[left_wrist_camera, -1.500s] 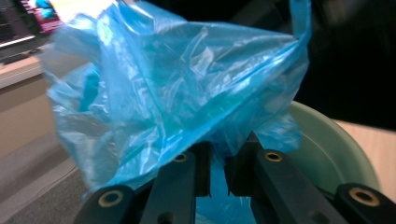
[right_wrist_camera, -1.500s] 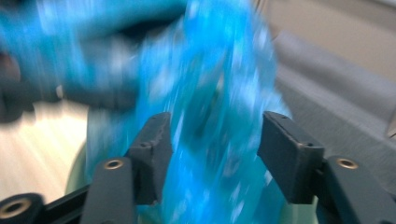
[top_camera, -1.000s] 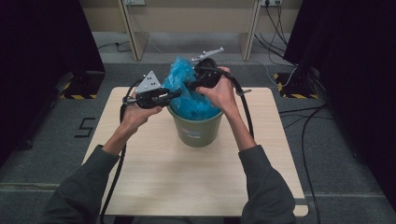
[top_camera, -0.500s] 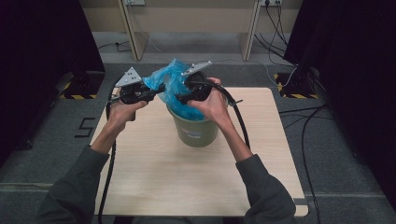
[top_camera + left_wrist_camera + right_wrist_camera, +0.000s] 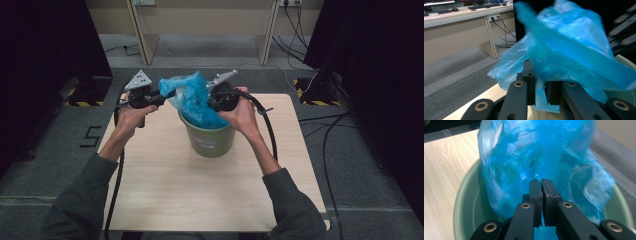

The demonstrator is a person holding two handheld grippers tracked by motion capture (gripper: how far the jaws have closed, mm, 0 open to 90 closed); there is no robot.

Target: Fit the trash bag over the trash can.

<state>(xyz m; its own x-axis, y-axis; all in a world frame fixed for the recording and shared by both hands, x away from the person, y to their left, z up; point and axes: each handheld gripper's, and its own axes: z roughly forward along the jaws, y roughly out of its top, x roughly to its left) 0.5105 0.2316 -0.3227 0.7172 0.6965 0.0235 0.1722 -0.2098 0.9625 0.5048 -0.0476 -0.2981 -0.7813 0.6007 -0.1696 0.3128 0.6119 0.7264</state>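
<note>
1. One light-wood table (image 5: pixel 165 190) carries everything; a person's forearms come in from the bottom edge, sleeves grey-green.
2. Green plastic bin (image 5: pixel 212 142) stands upright near table centre, towards the far edge; rim also seen in right gripper view (image 5: pixel 466 195).
3. Blue plastic bag (image 5: pixel 192 100) sits w/ its lower part inside the bin, upper part bunched & pulled up above the rim, between both grippers.
4. Left gripper (image 5: pixel 165 95) is at the bag's left upper edge. Left gripper view: jaws nearly together, a fold of blue film pinched betw. them (image 5: pixel 537 85).
5. Right gripper (image 5: pixel 212 102) is at the bag's right side, just above the bin mouth. Its jaws have just been closing; now pressed together on bag film (image 5: pixel 541 195), no gap visible.
</note>
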